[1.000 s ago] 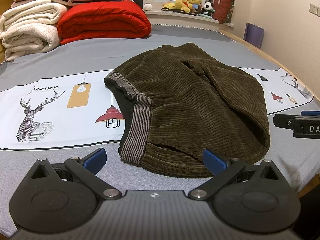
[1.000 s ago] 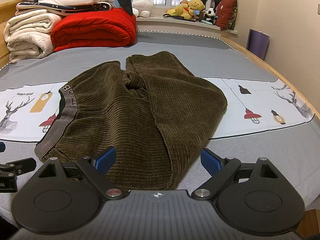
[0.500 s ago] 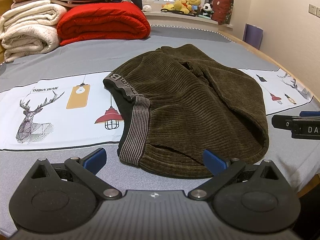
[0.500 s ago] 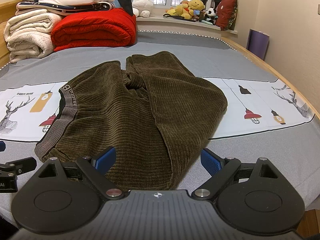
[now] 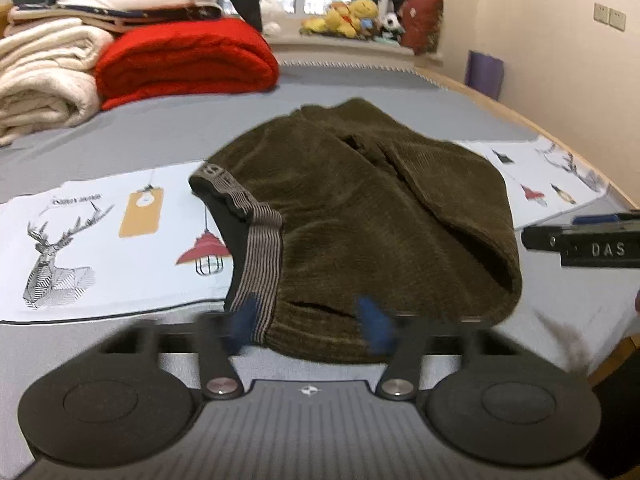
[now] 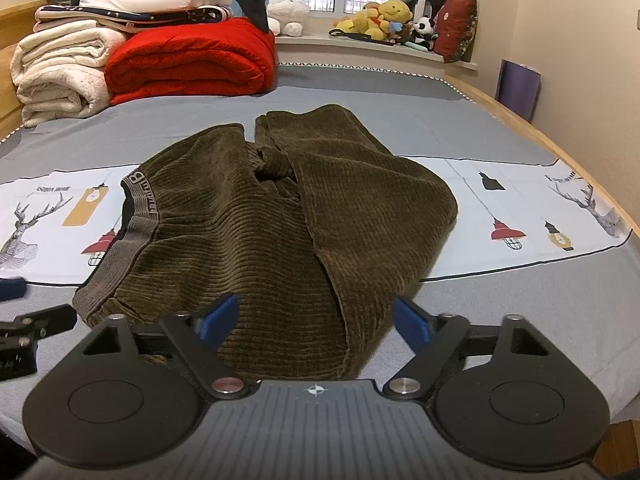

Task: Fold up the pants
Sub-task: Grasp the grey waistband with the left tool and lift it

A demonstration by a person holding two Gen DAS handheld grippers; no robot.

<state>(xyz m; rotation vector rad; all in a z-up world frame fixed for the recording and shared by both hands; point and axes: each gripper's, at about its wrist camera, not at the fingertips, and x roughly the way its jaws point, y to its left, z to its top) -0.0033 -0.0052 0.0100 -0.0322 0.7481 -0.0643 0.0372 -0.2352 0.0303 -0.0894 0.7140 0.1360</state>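
Note:
Dark olive corduroy pants (image 5: 360, 208) lie folded in a heap on the grey bed sheet (image 5: 120, 136), their striped grey waistband (image 5: 260, 248) to the left. My left gripper (image 5: 310, 320) is at the near waistband corner. Its blue pads are blurred and its jaws are closing, with the pants' near edge between them. In the right wrist view the pants (image 6: 280, 220) stretch away from my right gripper (image 6: 316, 322). It sits over the near folded edge, and its jaws are closing slightly but stand wide around the fabric. Each gripper shows at the side of the other's view.
Folded red (image 6: 188, 60) and cream blankets (image 6: 60, 72) are stacked at the far left of the bed. Plush toys (image 6: 380, 20) line the windowsill. The bed's wooden edge (image 6: 560, 148) and a wall run along the right. A printed white strip (image 5: 80, 232) crosses the sheet.
The left gripper's fingers have swung inward from wide apart and now blur over the pants' near edge. The right gripper's fingers have come in a little. The pants have not moved.

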